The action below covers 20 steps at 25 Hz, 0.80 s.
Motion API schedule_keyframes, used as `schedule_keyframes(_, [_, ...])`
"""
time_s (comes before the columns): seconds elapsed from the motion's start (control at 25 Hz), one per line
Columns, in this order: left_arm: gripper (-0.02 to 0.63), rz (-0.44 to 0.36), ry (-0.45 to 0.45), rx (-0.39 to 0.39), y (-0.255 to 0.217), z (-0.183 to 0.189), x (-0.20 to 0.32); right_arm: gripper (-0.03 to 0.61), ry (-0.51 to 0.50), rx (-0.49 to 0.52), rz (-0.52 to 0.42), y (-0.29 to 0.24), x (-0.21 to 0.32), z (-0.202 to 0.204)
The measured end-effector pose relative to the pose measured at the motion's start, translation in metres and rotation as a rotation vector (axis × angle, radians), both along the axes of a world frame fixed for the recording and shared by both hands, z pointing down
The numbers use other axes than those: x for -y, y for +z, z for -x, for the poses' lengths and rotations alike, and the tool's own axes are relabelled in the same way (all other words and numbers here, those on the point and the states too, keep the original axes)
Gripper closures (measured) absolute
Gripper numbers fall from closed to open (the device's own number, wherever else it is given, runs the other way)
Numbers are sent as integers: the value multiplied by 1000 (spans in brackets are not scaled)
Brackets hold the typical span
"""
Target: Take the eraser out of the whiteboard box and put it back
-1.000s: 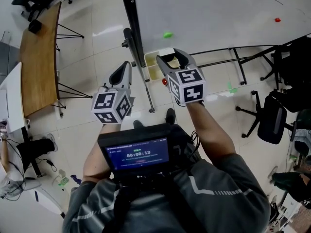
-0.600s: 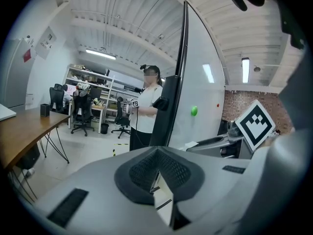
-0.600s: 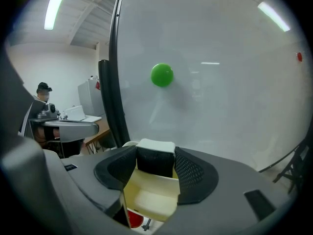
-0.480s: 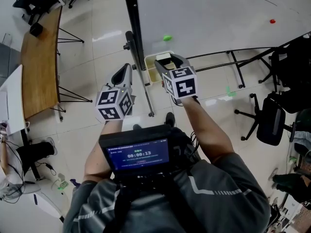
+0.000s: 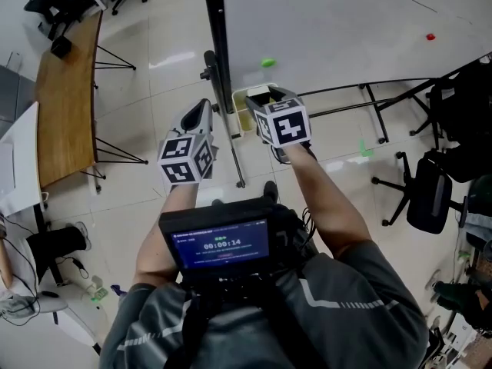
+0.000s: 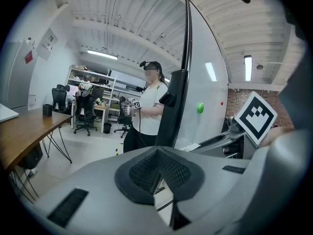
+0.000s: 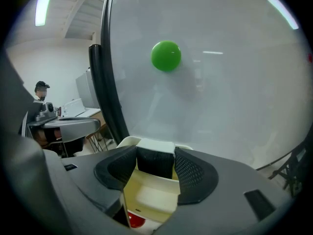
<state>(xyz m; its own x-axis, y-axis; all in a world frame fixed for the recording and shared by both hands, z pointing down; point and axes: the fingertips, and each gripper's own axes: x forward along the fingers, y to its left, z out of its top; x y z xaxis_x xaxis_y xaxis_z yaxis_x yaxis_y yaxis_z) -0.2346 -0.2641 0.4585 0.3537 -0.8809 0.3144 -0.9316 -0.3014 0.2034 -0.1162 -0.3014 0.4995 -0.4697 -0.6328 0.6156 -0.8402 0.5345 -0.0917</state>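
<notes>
A cream box [image 5: 243, 114] hangs at the lower left of the whiteboard [image 5: 338, 21]. My right gripper [image 5: 265, 95] reaches into the top of the box. In the right gripper view its pads [image 7: 191, 169] lie against both sides of the eraser [image 7: 155, 163], a black felt block with a white back. The eraser stands upright over the box [image 7: 149, 197], its lower edge above the box floor. My left gripper [image 5: 202, 107] hangs to the left of the board's post, apart from the box. Its jaws meet at the tip [image 6: 157, 168] with nothing between them.
A green magnet [image 7: 166, 56] sticks to the board above the box, a red one [image 5: 430, 36] far right. Something red [image 7: 137, 221] lies at the box's near end. The board's black post [image 5: 221, 52] stands between my grippers. A wooden table [image 5: 65, 91] is left, an office chair [image 5: 430, 191] right, a person [image 6: 149, 106] beyond.
My right gripper has moved away from me and down onto the box, tipping its jaws lower. The left gripper has stayed about where it was.
</notes>
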Motion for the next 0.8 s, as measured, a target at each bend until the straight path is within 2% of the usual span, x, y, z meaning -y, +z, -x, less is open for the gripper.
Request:
schedule_keyframes(0.2, [581, 6, 0, -1, 1, -1, -1, 305, 6, -26, 23, 5, 2, 0])
schedule_keyframes(0.64, [581, 6, -8, -5, -3, 3, -4, 301, 0, -66, -9, 1, 4, -1])
schedule_keyframes(0.8, [581, -5, -9, -4, -11, 5, -5, 268, -25, -59, -21, -5, 1, 0])
